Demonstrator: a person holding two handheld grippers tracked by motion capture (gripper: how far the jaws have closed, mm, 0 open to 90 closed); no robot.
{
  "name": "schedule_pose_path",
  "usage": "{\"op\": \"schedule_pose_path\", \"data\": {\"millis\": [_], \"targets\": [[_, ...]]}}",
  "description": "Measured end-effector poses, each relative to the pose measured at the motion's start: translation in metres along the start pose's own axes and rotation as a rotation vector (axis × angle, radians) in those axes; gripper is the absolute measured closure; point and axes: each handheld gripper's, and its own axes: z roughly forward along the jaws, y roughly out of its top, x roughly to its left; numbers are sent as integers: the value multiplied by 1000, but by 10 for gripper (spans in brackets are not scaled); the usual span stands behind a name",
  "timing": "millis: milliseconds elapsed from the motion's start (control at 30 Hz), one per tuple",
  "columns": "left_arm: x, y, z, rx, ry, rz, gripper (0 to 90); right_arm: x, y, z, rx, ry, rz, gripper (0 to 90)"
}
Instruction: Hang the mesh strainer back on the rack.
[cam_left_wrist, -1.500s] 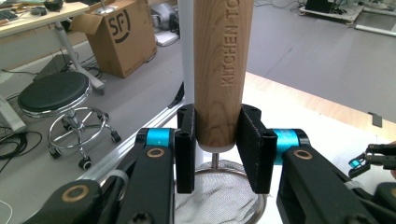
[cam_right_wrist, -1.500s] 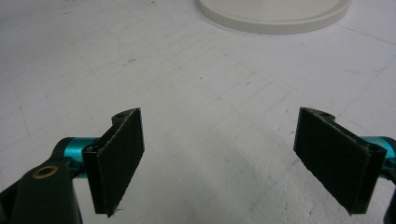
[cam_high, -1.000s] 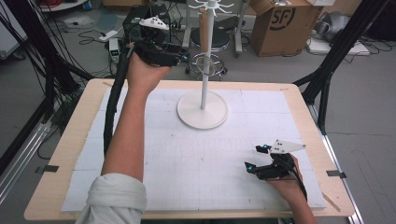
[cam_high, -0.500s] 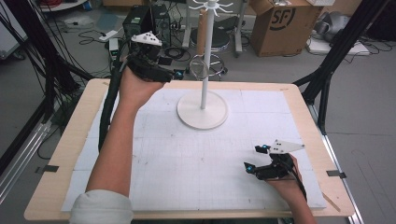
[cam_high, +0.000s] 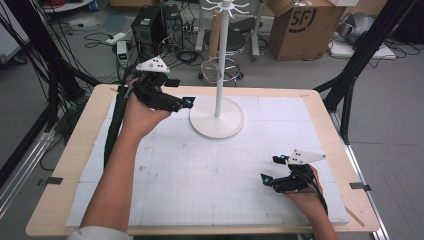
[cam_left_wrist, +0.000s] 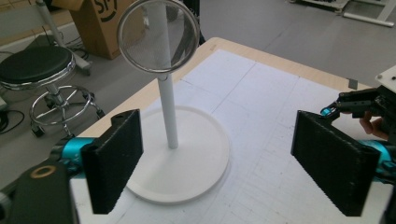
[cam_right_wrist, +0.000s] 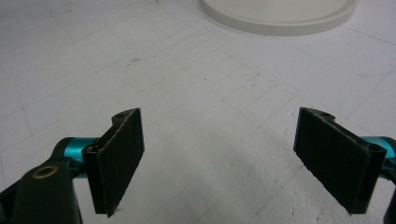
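A white stand (cam_high: 216, 120) with a round base and thin pole rises at the back middle of the white mat. A round metal mesh strainer (cam_high: 218, 72) hangs from its top by a brownish handle (cam_high: 215, 27). In the left gripper view the strainer (cam_left_wrist: 159, 35) hangs in front of the pole (cam_left_wrist: 168, 116). My left gripper (cam_high: 181, 92) hovers just left of the base. Its jaws have just been opening and stand open (cam_left_wrist: 224, 154) with nothing between them. My right gripper (cam_high: 272, 169) rests low at the front right, open (cam_right_wrist: 219, 158) over bare mat.
The wooden table (cam_high: 75, 165) carries a white gridded mat (cam_high: 200, 170). Behind it on the floor are a cardboard box (cam_high: 300, 25), a stool (cam_high: 225, 42), a computer tower (cam_high: 150, 25) and cables. Black frame legs (cam_high: 350, 75) stand at the table's right and left.
My left hand has come down and toward the left, away from the stand's upper part, and its jaws have spread apart. The right hand has stayed put.
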Motion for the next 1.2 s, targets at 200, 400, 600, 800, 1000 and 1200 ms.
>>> {"op": "schedule_pose_path", "data": {"millis": [200, 400, 600, 800, 1000, 1200], "targets": [[-9, -22, -9, -32, -7, -6, 137, 0, 0, 0, -3, 1, 2, 155], [-19, -47, -13, -44, -18, 2, 114, -1, 0, 0, -2, -1, 6, 155], [-26, -72, -16, -18, -15, -17, 88, -1, 0, 0, -3, 3, 15, 155], [-26, -106, -22, -19, -6, -58, 67, -2, 0, -1, -11, 4, 19, 155], [-32, -132, -28, -25, -29, -96, 62, -5, -2, -4, -21, -4, 40, 155], [-39, -147, -26, -29, -31, -109, 36, -7, -2, -2, -11, 1, 37, 155]]}}
